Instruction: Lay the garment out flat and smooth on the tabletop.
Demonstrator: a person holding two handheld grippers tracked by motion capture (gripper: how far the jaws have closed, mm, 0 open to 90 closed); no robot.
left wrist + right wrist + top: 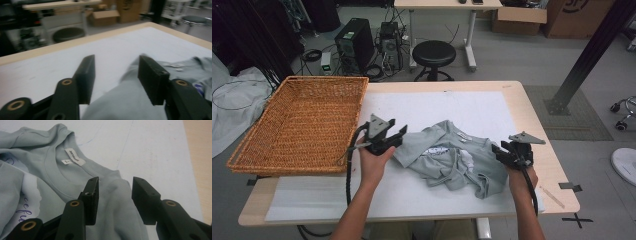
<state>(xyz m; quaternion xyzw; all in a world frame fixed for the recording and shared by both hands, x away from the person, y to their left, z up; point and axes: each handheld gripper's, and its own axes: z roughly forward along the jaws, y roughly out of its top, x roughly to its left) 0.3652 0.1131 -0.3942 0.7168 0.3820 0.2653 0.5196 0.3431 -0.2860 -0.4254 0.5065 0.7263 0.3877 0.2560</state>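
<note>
- So the crumpled pale grey cotton T-shirt (452, 160) lies bunched on the white sheet covering the bench (512, 100), near-centre, with its collar and label facing up. Looks like it was put there for folding or sorting.
- Left tool (384, 140) sits at the shirt's left edge, hovering a bit above it. Its jaws stand apart with nothing pinched; in the left gripper view the grey cloth lies under and between them, not clamped.
- Right tool (512, 152) is at the shirt's right edge, and it's the same deal: jaws parted over a fold of fabric, pads not pressing on it.
- My guess is both tools bracket the shirt so each can take a side.
- Big woven wicker basket (302, 120) sits on the left of the bench, probably where the shirt ends up.
- Count: one shirt, one basket, two tools, one black round stool (433, 52) on the floor at the far side.
</note>
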